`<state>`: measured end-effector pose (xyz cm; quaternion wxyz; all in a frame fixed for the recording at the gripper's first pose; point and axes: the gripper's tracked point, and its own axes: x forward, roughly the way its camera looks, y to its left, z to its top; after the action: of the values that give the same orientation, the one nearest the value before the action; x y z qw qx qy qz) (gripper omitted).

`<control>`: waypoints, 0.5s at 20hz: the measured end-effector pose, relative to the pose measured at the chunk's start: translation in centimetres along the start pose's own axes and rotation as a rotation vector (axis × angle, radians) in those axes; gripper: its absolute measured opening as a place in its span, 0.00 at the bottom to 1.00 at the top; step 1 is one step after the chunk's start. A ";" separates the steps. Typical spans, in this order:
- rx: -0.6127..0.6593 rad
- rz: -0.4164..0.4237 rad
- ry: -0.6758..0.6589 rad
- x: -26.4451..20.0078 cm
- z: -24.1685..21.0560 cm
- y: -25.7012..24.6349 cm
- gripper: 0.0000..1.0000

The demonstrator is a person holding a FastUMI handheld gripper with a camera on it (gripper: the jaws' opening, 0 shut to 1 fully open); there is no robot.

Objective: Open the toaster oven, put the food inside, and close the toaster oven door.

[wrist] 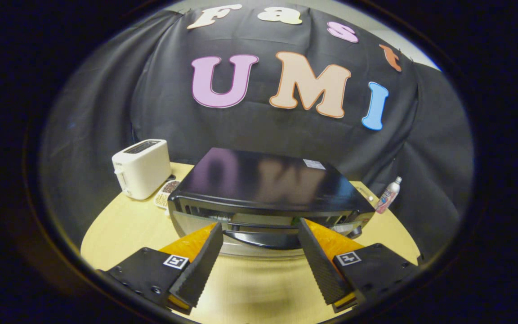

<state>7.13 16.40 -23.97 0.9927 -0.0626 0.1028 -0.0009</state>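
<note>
Glossy black toaster oven (268, 189) on the table, door seemingly ajar.

One oven (259, 189) stands on the tabletop (119, 229); it is the only one of its kind. One toaster (142, 168) sits to the oven's left, a little further back. One small dish (165, 193) lies between the toaster and the oven, just beside the oven's left corner; what it holds is too small to tell. One bottle (388, 194) stands to the oven's right, at the tabletop's edge. One pair of tongs (259, 234), with two fingers (205, 265) spread apart, points at the oven's front, gripping nothing.
</note>
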 end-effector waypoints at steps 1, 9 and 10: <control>-0.001 0.000 -0.006 0.4 0.2 0.0 1.00; 0.002 0.025 -0.042 2.3 1.2 0.4 1.00; 0.008 0.034 -0.034 2.3 1.2 0.4 1.00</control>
<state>9.62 16.92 -23.34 0.9945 -0.0567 0.0867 0.0167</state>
